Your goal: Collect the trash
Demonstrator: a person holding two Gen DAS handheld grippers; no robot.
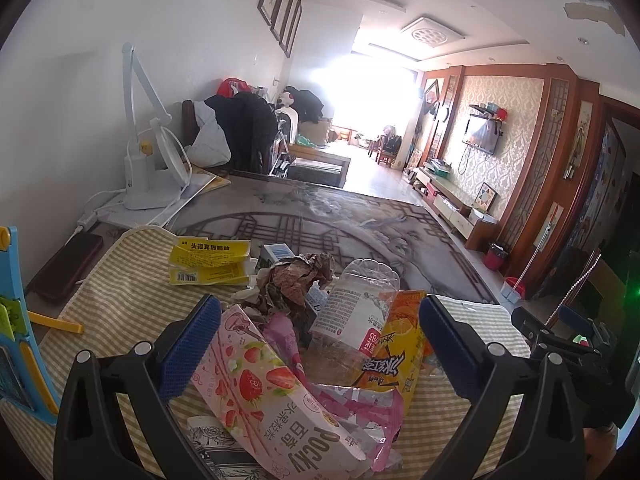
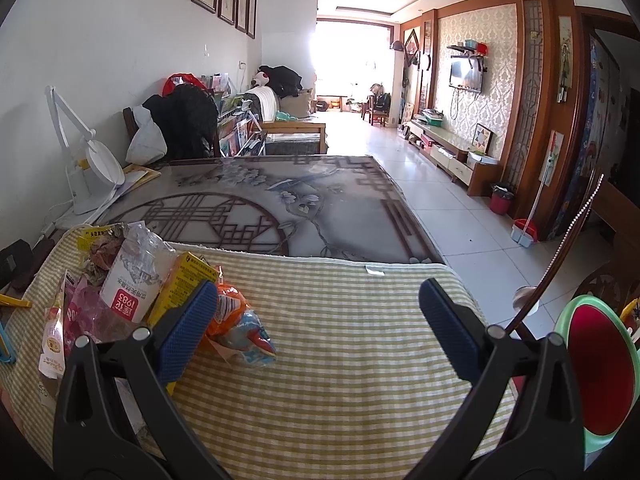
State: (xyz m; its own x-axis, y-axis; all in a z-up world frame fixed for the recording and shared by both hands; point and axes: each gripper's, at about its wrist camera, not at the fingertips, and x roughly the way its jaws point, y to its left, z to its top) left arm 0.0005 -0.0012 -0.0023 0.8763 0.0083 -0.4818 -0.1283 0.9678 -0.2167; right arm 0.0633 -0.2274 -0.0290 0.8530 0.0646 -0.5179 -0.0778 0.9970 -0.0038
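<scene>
A heap of trash lies on a yellow-checked cloth. In the left wrist view my left gripper is open, its blue pads either side of the heap: a pink Pocky box, a crushed clear bottle, an orange drink pouch, crumpled brown paper and a yellow flattened box farther back. In the right wrist view my right gripper is open over bare cloth. The same heap sits to its left: the bottle, a yellow carton and an orange-blue wrapper by the left pad.
A red-lined green bin stands at the right edge of the table. A white desk lamp and books are at the back left. A dark phone and a yellow stick lie left of the cloth. A blue toy board is nearest left.
</scene>
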